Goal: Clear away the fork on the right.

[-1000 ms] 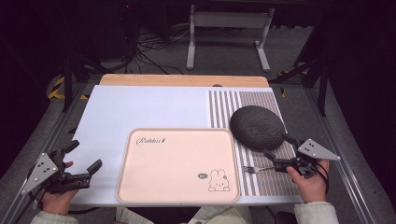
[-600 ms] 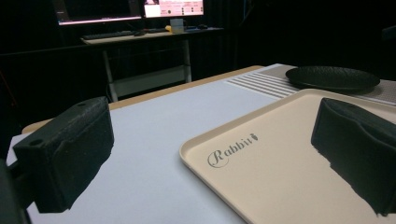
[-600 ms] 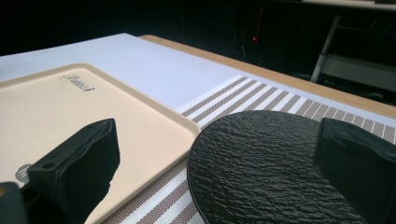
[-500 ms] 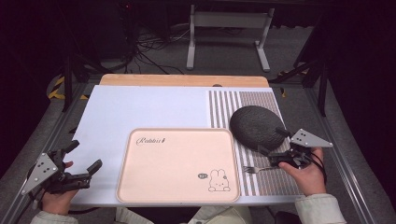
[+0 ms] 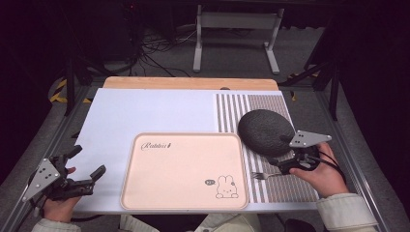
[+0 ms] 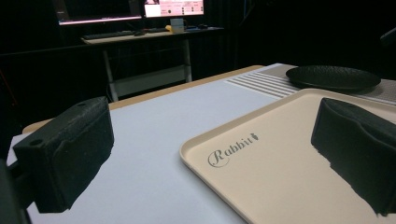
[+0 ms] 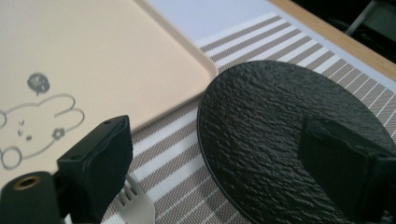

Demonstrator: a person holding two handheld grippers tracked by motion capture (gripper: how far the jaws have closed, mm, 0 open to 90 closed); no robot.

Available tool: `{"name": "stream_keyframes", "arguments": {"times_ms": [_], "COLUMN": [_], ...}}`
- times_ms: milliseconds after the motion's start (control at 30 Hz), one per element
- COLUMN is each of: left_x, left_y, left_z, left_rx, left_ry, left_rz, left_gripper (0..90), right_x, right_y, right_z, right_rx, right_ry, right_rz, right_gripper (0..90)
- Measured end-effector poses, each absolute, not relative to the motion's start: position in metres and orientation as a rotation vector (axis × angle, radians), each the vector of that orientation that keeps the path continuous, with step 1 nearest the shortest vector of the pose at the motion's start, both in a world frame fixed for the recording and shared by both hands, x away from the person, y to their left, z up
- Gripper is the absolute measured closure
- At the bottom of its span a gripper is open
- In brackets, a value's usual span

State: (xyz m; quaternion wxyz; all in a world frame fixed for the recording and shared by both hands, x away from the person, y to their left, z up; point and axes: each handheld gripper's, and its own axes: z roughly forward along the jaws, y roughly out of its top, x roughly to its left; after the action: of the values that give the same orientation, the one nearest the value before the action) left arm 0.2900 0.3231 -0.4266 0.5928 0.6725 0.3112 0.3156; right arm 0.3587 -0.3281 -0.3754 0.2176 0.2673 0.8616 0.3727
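A dark plate [image 5: 265,131] lies on the striped mat [image 5: 283,186] near the table's right edge; the right gripper [image 5: 279,165], jaws just narrowed slightly, hovers over a fork [image 5: 263,175] beside the tray [image 5: 183,169].

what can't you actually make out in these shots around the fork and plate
- Fork: high view, its handle is hidden under the right gripper; right gripper view, the near jaw and bottom edge cover all but the tines.
- Black plate: right gripper view, cut by the right edge, partly behind the far jaw.

high view looks down; both gripper views skim low, sharing the tray [image 5: 183,169].
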Motion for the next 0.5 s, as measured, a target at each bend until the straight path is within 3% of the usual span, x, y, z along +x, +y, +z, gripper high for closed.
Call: {"name": "stream_keyframes", "arguments": {"times_ms": [500], "left_x": [0.290], "left_y": [0.323], "left_z": [-0.427], "left_rx": [1.566], "left_ry": [0.723], "left_rz": [0.735], "left_gripper": [0.0], "right_x": [0.370], "right_y": [-0.320], "right_z": [-0.361], "right_rx": [0.577], "right_ry": [2.638], "right_rz": [0.630], "right_gripper": [14.1]}}
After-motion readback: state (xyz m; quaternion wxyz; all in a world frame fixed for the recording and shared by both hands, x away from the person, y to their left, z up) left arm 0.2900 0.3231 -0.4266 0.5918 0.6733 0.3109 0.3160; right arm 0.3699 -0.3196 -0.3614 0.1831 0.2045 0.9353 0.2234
